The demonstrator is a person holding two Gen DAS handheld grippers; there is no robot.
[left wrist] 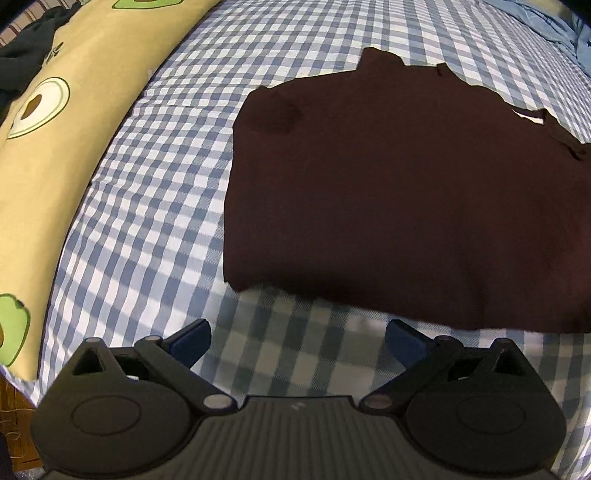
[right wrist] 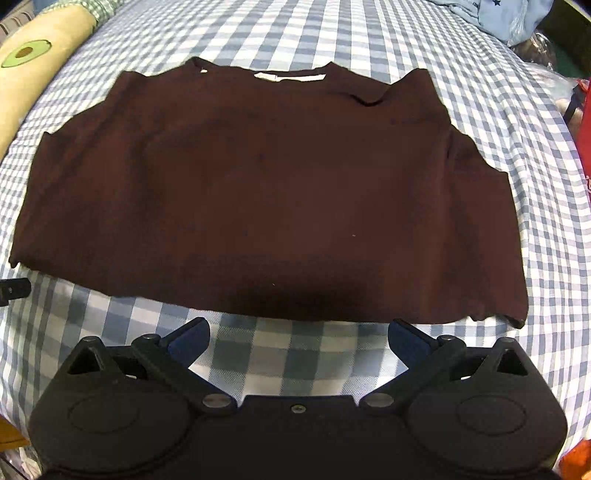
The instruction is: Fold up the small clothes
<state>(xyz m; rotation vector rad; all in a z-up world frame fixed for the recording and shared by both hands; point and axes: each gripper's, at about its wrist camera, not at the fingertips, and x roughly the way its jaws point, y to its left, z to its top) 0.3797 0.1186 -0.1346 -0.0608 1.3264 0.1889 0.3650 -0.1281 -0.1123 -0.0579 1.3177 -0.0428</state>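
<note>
A dark maroon top (right wrist: 266,192) lies flat on the blue-and-white checked bedsheet (right wrist: 280,358), neckline at the far side, sleeves folded in. In the left wrist view the same top (left wrist: 406,206) fills the right half. My left gripper (left wrist: 297,341) is open and empty, just short of the top's near left hem. My right gripper (right wrist: 298,339) is open and empty, just short of the near hem at its middle. A small part of the left gripper (right wrist: 13,290) shows at the left edge of the right wrist view.
A long yellow avocado-print pillow (left wrist: 55,155) runs along the left side of the bed; it also shows in the right wrist view (right wrist: 33,62). Light blue clothing (right wrist: 509,18) lies at the far right corner. Red items (right wrist: 583,140) sit past the bed's right edge.
</note>
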